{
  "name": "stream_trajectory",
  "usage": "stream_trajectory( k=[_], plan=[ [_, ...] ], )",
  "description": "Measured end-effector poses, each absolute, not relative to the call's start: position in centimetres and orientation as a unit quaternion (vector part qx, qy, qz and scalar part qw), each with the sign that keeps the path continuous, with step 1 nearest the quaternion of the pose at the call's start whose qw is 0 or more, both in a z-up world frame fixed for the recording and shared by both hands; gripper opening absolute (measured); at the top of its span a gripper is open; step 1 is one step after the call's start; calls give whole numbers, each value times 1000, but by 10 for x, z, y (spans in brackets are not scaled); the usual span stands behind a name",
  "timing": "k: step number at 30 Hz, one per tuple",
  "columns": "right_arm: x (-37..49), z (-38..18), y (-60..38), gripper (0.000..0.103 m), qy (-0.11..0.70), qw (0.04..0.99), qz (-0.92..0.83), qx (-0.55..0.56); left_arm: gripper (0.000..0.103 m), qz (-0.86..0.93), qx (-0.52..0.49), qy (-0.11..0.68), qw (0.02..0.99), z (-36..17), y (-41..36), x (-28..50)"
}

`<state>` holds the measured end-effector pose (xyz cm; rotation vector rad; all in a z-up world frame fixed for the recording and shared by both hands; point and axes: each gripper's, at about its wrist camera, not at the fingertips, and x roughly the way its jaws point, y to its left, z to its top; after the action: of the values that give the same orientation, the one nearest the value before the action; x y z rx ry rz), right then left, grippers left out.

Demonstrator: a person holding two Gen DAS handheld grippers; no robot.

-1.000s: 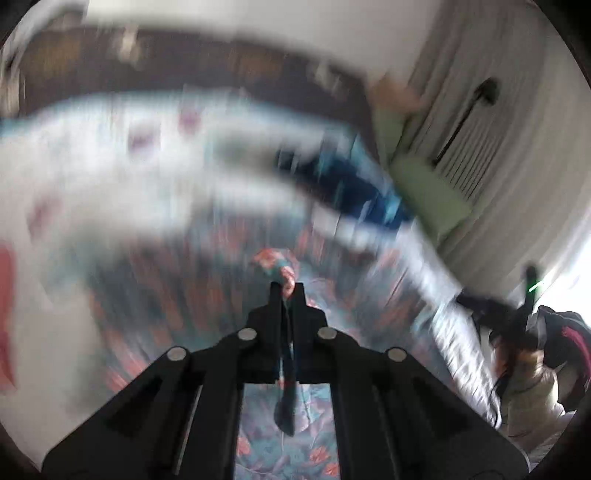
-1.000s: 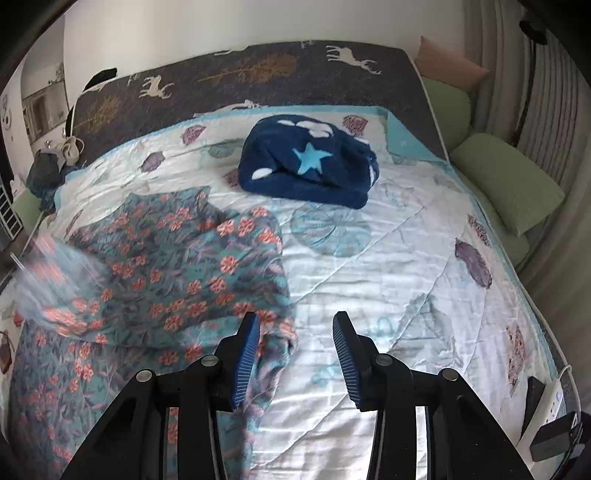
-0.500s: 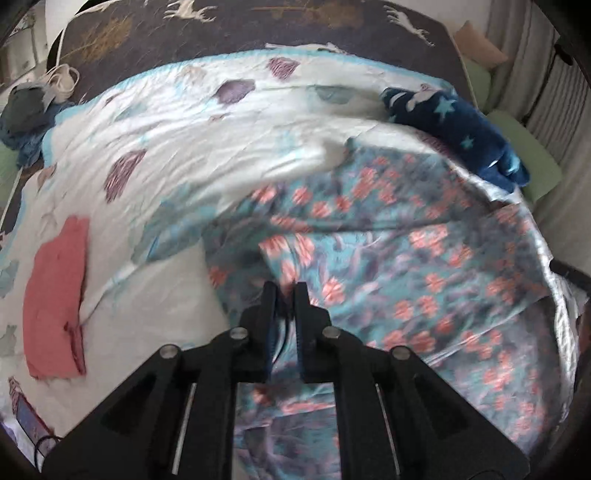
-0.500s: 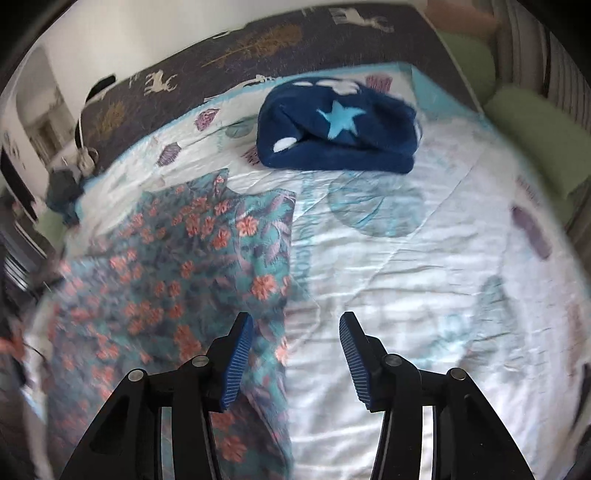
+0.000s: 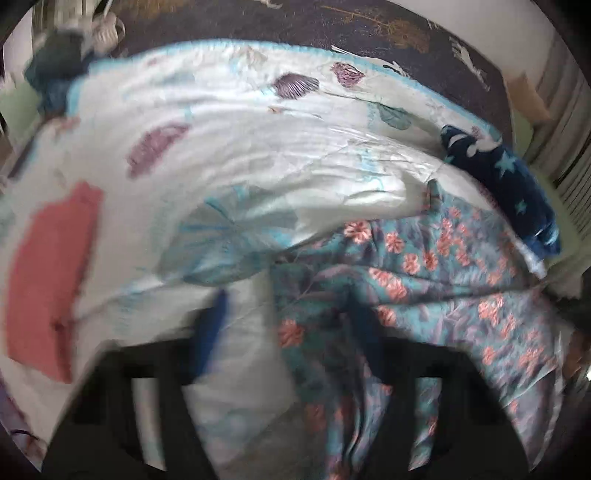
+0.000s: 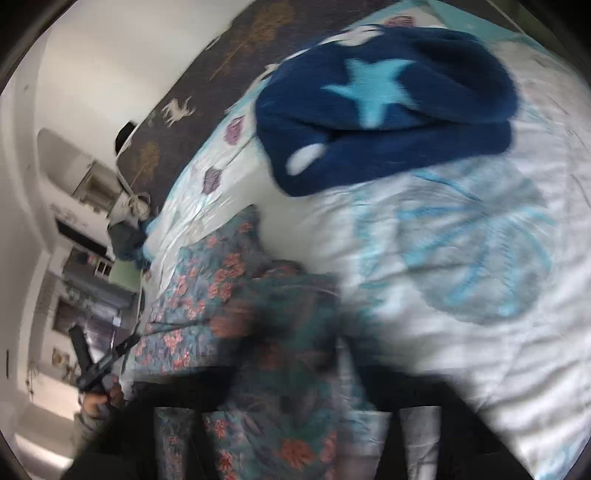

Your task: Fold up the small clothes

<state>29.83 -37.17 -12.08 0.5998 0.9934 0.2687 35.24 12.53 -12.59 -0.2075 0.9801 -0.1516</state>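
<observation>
A teal garment with coral flowers [image 5: 424,288] lies spread on the white quilt [image 5: 240,147]. My left gripper [image 5: 288,332] hovers low over the garment's left edge. Its jaws are opening, and the cloth edge lies loose between them with no pad pressing it. In the right wrist view the picture is smeared by motion. My right gripper [image 6: 291,354] sits at the near corner of the same floral garment [image 6: 207,280], jaws closed on a fold of it. A person's hand [image 6: 98,402] at the far left holds the other gripper.
A navy star blanket [image 6: 388,110] lies bunched on the quilt just beyond the garment, also seen as the navy star blanket [image 5: 509,184] at the right. A folded coral-red garment [image 5: 48,280] rests at the left. A dark heap of clothes [image 5: 55,70] sits by the deer-print headboard cover [image 5: 369,33].
The left gripper came down toward the bed and its jaws parted, letting go of the floral cloth. The right gripper swung left and down onto the garment's corner and closed.
</observation>
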Motion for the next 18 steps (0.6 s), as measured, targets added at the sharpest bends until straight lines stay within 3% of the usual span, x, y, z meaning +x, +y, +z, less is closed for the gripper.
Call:
stream_trajectory(
  k=[1, 6, 11, 12, 15, 18],
  plan=[
    [296, -116, -367, 5, 464, 838, 104, 269, 2, -76, -106, 477, 869, -129, 123, 354],
    [268, -59, -336, 5, 394, 915, -42, 70, 2, -33, -30, 432, 901, -120, 107, 338],
    [289, -94, -351, 9, 474, 870, 53, 122, 3, -42, -52, 428, 901, -119, 114, 336],
    [287, -96, -350, 12, 474, 871, 47, 117, 4, -38, -59, 427, 901, -116, 117, 334],
    [281, -99, -361, 39, 468, 874, 17, 127, 4, -27, -82, 422, 902, -107, 126, 329],
    [267, -100, -383, 40, 471, 868, -2, 156, 6, -75, -111, 412, 901, -90, 126, 314]
  ],
)
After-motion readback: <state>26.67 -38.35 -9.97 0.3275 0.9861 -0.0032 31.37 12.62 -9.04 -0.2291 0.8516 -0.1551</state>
